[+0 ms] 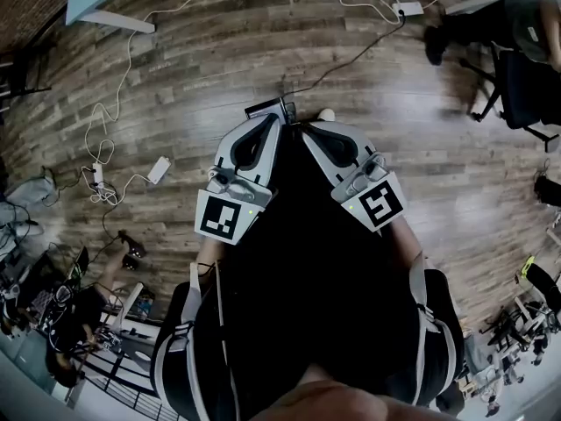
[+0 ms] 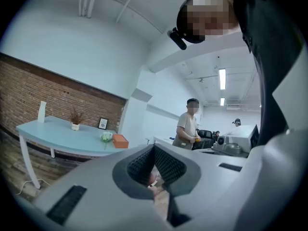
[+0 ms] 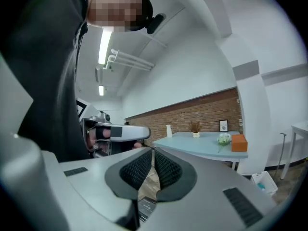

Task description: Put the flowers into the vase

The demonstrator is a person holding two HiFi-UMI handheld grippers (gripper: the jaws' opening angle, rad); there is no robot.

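Vase (image 3: 169,130) first: it's the tall white one standing upright at one end of the pale blue table (image 3: 202,147). The flowers (image 3: 224,138) are a little green-and-white bunch lying on the tabletop toward the other end, just beside an orange box (image 3: 239,142) and well apart from the vase. Between them there's a small potted plant (image 3: 195,128) with dry-looking sprigs in a white pot, plus a picture frame (image 3: 224,125) propped against the brick wall (image 3: 192,110).

I'm nowhere near any of it. The left gripper (image 2: 154,147) has its jaws pressed together on nothing, and the right gripper (image 3: 152,150) is the same, pads meeting with nothing pinched. In the head view both are held in tight against my chest, side by side, tips nearly meeting, pointing roughly level with a slight droop.

Underfoot is a wood plank floor (image 1: 219,60) with white cables (image 1: 131,51) snaking across it. White walls and strip lights overhead, and the left gripper view catches a person (image 2: 186,125) standing further back by some desks.
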